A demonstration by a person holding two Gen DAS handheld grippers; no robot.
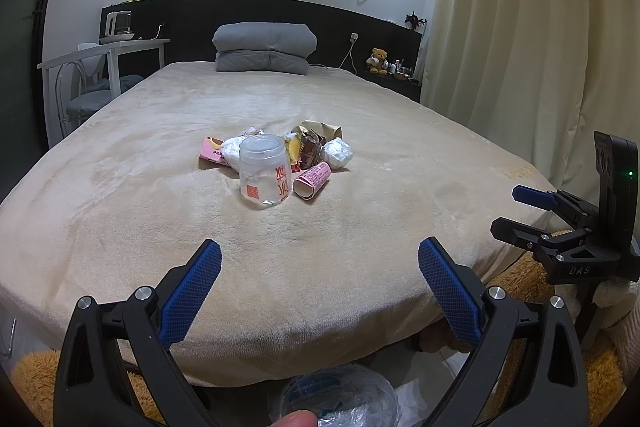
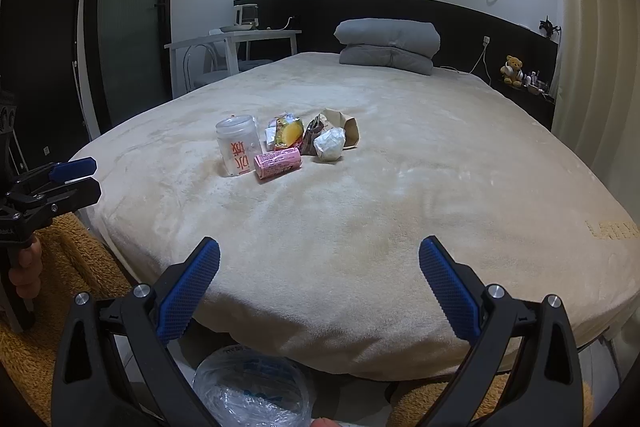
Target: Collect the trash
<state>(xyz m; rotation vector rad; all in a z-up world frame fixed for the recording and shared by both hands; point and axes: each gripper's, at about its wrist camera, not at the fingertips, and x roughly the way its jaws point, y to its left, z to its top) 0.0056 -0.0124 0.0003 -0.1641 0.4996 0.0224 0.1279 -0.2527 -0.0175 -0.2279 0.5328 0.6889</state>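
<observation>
A small pile of trash lies in the middle of the beige bed [image 1: 160, 187]: a clear plastic cup [image 1: 264, 174] with red characters, a pink paper roll [image 1: 313, 181], a crumpled white tissue [image 1: 337, 153], a pink wrapper [image 1: 212, 151], a yellow snack packet [image 1: 292, 147] and a brown paper bag [image 1: 320, 131]. The same cup [image 2: 239, 145], roll [image 2: 278, 163] and tissue [image 2: 330, 143] show in the right wrist view. My left gripper [image 1: 320, 275] and right gripper [image 2: 320, 271] both stand open near the bed's foot edge, well short of the pile, holding nothing.
A bin lined with a clear plastic bag [image 1: 340, 399] stands on the floor below the bed edge, also seen as the bag [image 2: 252, 387]. Folded grey bedding [image 1: 264, 47] lies at the headboard. A white table [image 1: 112, 55] stands left, curtains [image 1: 520, 27] right.
</observation>
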